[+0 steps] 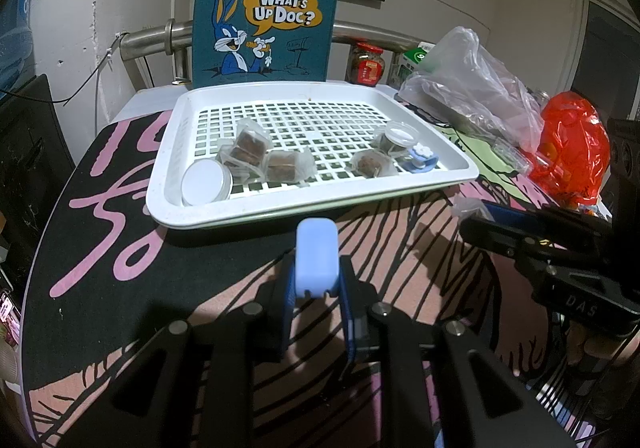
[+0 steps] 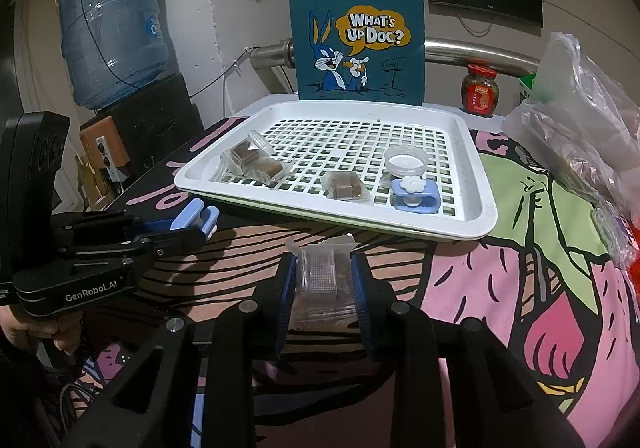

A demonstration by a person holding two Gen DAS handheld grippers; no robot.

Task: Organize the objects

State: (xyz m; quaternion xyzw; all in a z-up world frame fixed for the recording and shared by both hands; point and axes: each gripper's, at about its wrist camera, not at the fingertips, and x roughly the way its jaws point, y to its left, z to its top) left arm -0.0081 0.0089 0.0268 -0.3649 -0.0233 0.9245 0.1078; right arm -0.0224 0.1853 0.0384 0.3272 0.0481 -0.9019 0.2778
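Observation:
A white slotted tray sits on the table. It holds several clear snack packets with brown cakes, a round white-lidded jar, a small clear cup and a blue clip with a white flower. My left gripper is shut on a light blue clip in front of the tray. My right gripper is shut on a clear snack packet; it shows at the right edge of the left view.
A teal Bugs Bunny tote bag stands behind the tray. A red-lidded jar, clear plastic bags and a red bag lie at the right. A water jug stands at the left.

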